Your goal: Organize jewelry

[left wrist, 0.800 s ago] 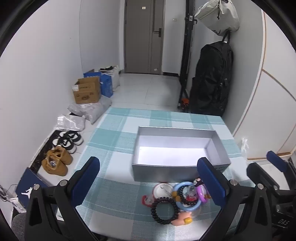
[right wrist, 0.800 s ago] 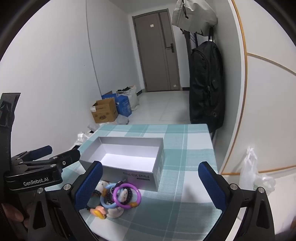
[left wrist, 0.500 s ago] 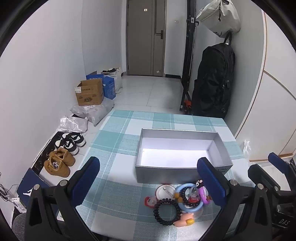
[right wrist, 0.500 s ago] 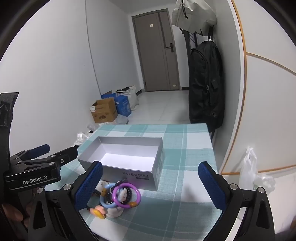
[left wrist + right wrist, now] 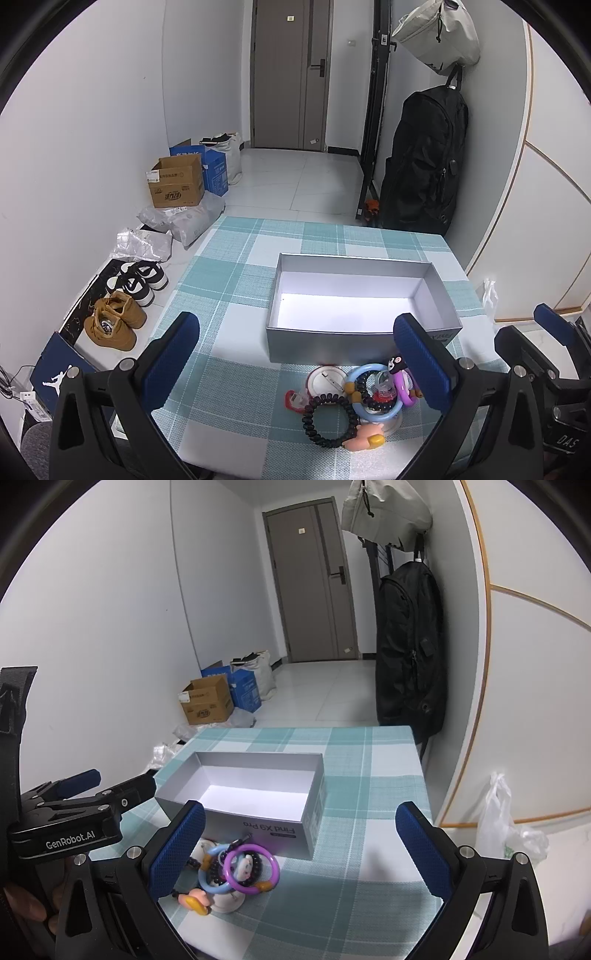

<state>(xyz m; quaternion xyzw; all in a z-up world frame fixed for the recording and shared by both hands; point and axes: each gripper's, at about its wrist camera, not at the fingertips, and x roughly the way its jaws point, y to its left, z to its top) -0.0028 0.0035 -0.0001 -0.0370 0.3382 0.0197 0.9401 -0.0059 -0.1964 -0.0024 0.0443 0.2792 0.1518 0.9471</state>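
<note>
— Inspector: Status of the grippers?

— Assistant: Left gripper hovers with jaws wide, holding nothing. Right gripper likewise: jaws wide, nothing between them.

— Inspector: The jewelry?

— Assistant: Heaped on the checked tablecloth, just in front of the grey box's near wall (box interior bare white). The pile comprises a black coil bracelet, blue ring, purple ring and a round white case, items overlapping. Both grippers sit above the table's near edge, apart from the pile.

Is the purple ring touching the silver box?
Apart. In the right wrist view a strip of tablecloth shows between the purple ring and the silver box.
</note>
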